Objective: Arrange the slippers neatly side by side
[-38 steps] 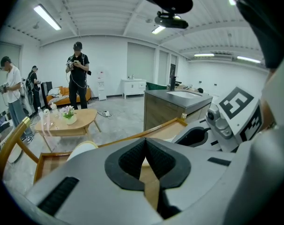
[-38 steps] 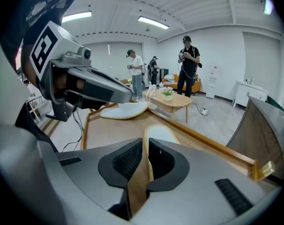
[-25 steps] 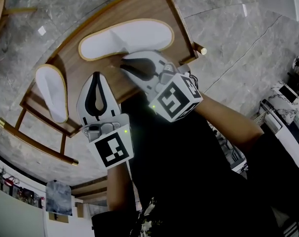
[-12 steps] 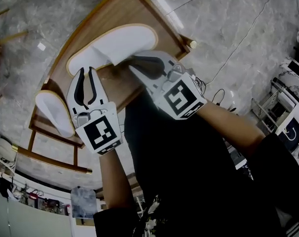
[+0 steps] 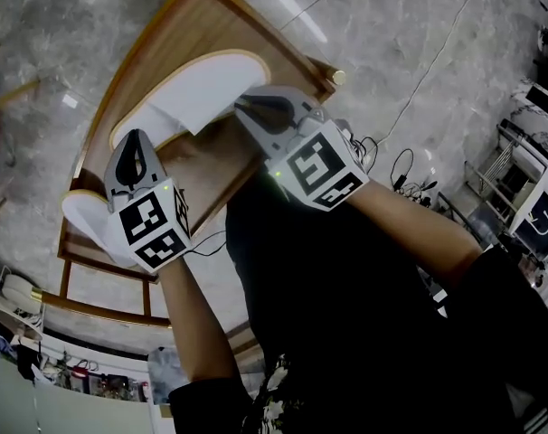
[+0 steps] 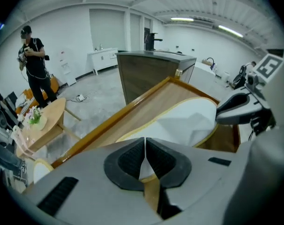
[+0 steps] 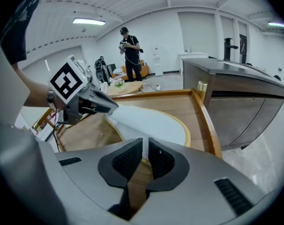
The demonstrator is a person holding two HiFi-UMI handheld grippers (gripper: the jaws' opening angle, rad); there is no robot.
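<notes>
Head view: a white flat fabric slipper with tan edging (image 5: 202, 84) lies on the rimmed wooden bench (image 5: 211, 165); probably light and floppy, so best held at its stiffer rim. Left gripper view: the left claw (image 6: 145, 140), just closed, pinches the heel rim. Right gripper view: the right claw (image 7: 145, 145), also just closed, pinches the side edge.
</notes>
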